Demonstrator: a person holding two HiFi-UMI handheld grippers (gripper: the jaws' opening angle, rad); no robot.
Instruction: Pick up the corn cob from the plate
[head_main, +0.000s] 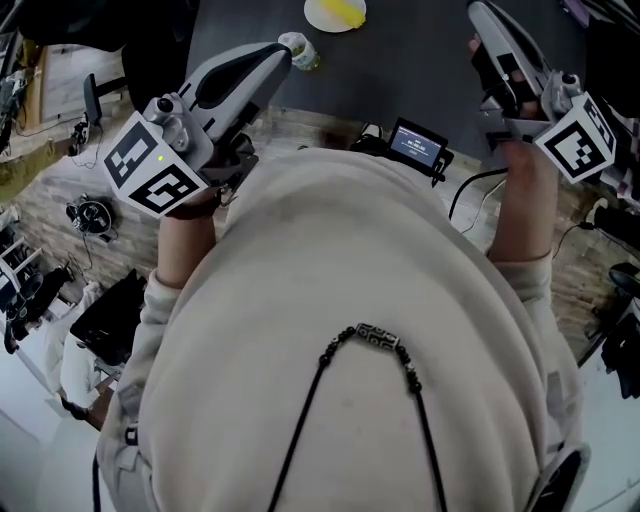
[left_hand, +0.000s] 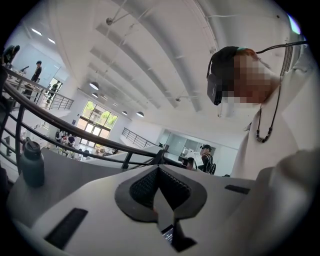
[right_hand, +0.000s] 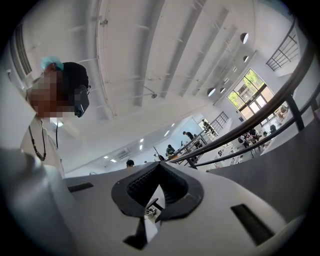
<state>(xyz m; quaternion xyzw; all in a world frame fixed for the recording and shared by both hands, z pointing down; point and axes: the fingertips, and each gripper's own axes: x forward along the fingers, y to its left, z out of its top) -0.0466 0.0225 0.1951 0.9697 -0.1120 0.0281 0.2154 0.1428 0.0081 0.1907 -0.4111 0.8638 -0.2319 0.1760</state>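
The yellow corn cob (head_main: 347, 9) lies on a white plate (head_main: 318, 18) at the far edge of the dark table, top middle of the head view. My left gripper (head_main: 283, 50) is held up at the left, nearer me than the plate and apart from it. My right gripper (head_main: 478, 12) is raised at the right, also away from the plate. Both gripper views look out level across a big hall and show neither plate nor corn. The left gripper (left_hand: 159, 167) and the right gripper (right_hand: 160, 164) are shut, pads meeting, with nothing between them.
A small pale green cup-like thing (head_main: 301, 51) stands on the table by the left gripper's tip. A small screen (head_main: 418, 145) with cables sits at the table's near edge. Headphones (head_main: 92, 214) lie at the left. A dark bottle (left_hand: 32, 162) and railings show in the left gripper view.
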